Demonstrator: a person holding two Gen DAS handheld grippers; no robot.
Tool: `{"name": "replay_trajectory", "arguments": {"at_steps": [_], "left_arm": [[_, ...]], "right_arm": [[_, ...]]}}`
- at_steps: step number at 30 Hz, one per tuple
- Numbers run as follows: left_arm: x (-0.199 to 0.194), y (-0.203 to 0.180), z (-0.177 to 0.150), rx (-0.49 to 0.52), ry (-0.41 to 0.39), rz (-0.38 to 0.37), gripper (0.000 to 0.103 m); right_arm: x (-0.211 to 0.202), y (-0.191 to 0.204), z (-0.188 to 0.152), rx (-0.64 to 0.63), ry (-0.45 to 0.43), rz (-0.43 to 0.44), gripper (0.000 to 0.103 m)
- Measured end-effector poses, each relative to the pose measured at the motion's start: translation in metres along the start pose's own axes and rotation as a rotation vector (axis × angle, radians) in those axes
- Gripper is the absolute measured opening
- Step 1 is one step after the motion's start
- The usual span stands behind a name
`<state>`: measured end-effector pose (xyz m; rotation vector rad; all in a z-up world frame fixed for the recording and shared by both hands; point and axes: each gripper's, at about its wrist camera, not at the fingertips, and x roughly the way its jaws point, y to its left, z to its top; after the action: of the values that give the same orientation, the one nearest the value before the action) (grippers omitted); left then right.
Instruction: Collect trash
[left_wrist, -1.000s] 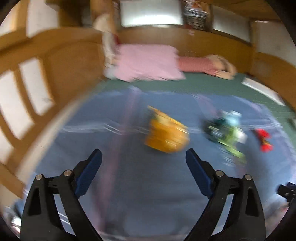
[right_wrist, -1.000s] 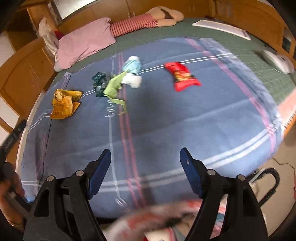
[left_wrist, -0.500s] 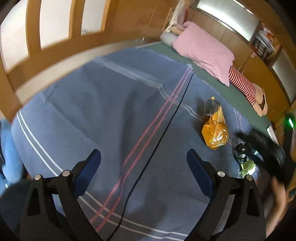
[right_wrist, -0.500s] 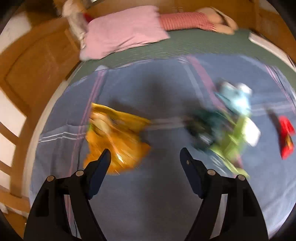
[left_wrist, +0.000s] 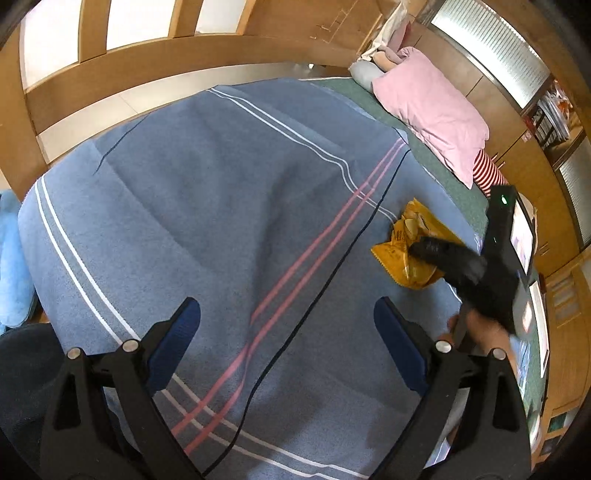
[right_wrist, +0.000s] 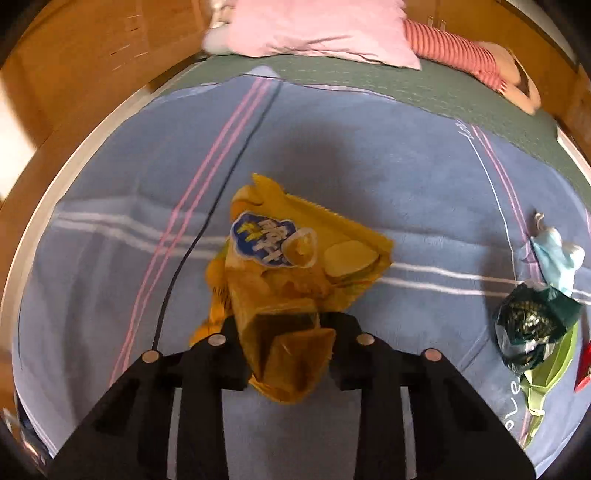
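Right wrist view, nearest first: right gripper (right_wrist: 286, 332) has its fingers closing on the near end of the crumpled yellow crisp packet with a blue label (right_wrist: 295, 266), whose foil is bunched between them; the packet lies on the blue striped blanket (right_wrist: 406, 177), not yet lifted as far as can be judged. Further right on the blanket, untouched: a dark green crinkled foil wrapper (right_wrist: 528, 328) on a lime green plastic wrapper (right_wrist: 546, 373), a pale blue tissue-like wad (right_wrist: 554, 254) just beyond, and a red packet (right_wrist: 583, 365) at the frame edge. Left wrist view: left gripper (left_wrist: 288, 343), fingers wide apart, nothing between them, over bare blanket. No bin or bag is visible. Judgement: first item being grasped; four pieces left. Beyond, a pink pillow (right_wrist: 314, 26) at the bed's head.
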<state>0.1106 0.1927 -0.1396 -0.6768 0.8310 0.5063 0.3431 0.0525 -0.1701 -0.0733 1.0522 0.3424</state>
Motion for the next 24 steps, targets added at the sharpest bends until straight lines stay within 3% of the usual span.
{"name": "replay_trajectory", "arguments": {"at_steps": [3, 11, 14, 17, 18, 21, 24], "left_arm": [[0.0, 0.002, 0.001, -0.018, -0.006, 0.006, 0.095], [-0.001, 0.001, 0.002, -0.013, -0.025, 0.027, 0.095], [-0.001, -0.001, 0.002, -0.005, -0.032, 0.035, 0.095], [-0.003, 0.0, 0.002, -0.011, -0.048, 0.042, 0.095], [-0.002, 0.001, 0.002, -0.016, -0.049, 0.043, 0.095], [0.0, 0.004, 0.003, -0.034, -0.041, 0.044, 0.095], [0.002, 0.006, 0.003, -0.049, -0.028, 0.042, 0.095]], "right_arm": [[-0.013, -0.005, -0.015, -0.007, 0.019, 0.065, 0.028], [-0.066, -0.014, -0.056, -0.065, 0.019, 0.13, 0.028], [-0.075, -0.015, -0.067, -0.09, 0.072, 0.186, 0.035], [-0.092, -0.024, -0.076, -0.105, 0.063, 0.206, 0.063], [-0.102, -0.034, -0.076, -0.08, 0.03, 0.215, 0.069], [-0.121, -0.068, -0.071, 0.046, -0.056, 0.237, 0.069], [-0.123, -0.109, -0.062, 0.213, -0.108, 0.167, 0.069]]}}
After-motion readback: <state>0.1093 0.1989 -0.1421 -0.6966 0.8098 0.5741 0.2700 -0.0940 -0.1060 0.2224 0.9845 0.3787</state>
